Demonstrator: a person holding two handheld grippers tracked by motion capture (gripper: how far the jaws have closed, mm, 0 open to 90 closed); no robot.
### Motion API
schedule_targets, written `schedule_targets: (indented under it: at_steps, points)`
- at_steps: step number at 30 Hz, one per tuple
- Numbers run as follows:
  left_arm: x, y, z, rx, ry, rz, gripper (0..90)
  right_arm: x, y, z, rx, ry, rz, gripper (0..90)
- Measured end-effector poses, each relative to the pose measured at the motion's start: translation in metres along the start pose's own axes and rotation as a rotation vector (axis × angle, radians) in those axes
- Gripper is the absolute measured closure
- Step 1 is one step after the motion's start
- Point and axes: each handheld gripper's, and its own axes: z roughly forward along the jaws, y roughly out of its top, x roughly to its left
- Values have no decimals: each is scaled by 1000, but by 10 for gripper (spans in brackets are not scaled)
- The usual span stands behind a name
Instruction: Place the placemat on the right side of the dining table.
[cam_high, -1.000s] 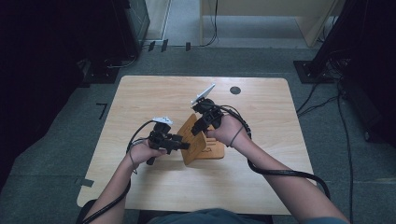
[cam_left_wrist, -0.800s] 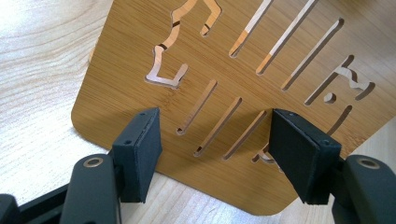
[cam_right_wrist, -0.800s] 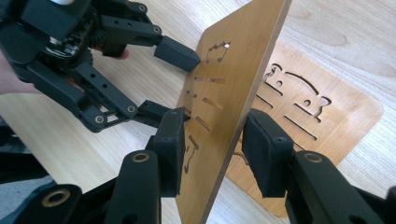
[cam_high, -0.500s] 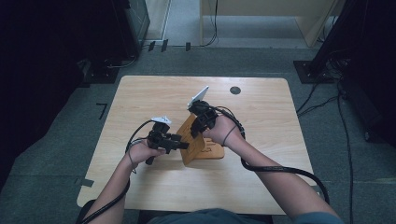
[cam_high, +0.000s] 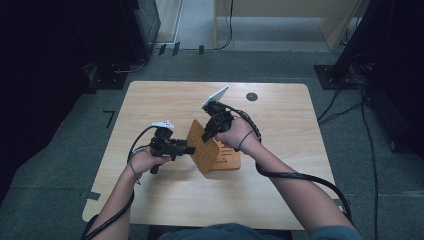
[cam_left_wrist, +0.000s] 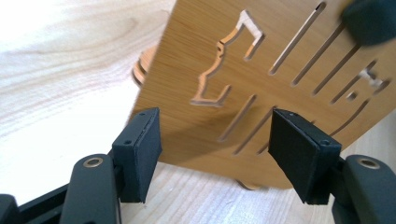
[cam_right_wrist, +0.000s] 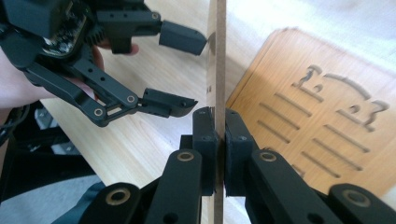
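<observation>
Two slotted wooden panels sit mid-table: your right gripper (cam_right_wrist: 216, 126) clamps the upright panel (cam_high: 202, 145) by its edge, above the flat panel (cam_high: 227, 160). Your left gripper (cam_left_wrist: 215, 154) hangs spread wide beside the upright one.

A light wooden worktop (cam_high: 165, 100) with rounded corners stands on grey carpet. Near its far edge is a small dark round grommet (cam_high: 252, 97). Around its middle a flat brown wooden panel (cam_high: 227, 159), cut through with slots and figure shapes, lies directly on the surface; an upright board partly covers it.
</observation>
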Motion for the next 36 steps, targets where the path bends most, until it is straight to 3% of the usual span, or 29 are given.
schedule_targets:
  at_steps: [6,13,23,28,36]
  points:
    - [-3,0,3,12,19,23,334,1,3,-23,-38,-62,-43,876]
    - [-1,0,8,35,86,43,333,-4,0,-31,-36,-160,-68,876]
    - [0,2,11,51,130,60,319,-22,-5,-33,-26,-191,-38,876]
    - [1,3,15,63,148,66,314,-33,-5,-34,-54,-220,-21,877]
    - [2,5,18,71,159,76,312,-43,-3,-37,-53,-226,11,877]
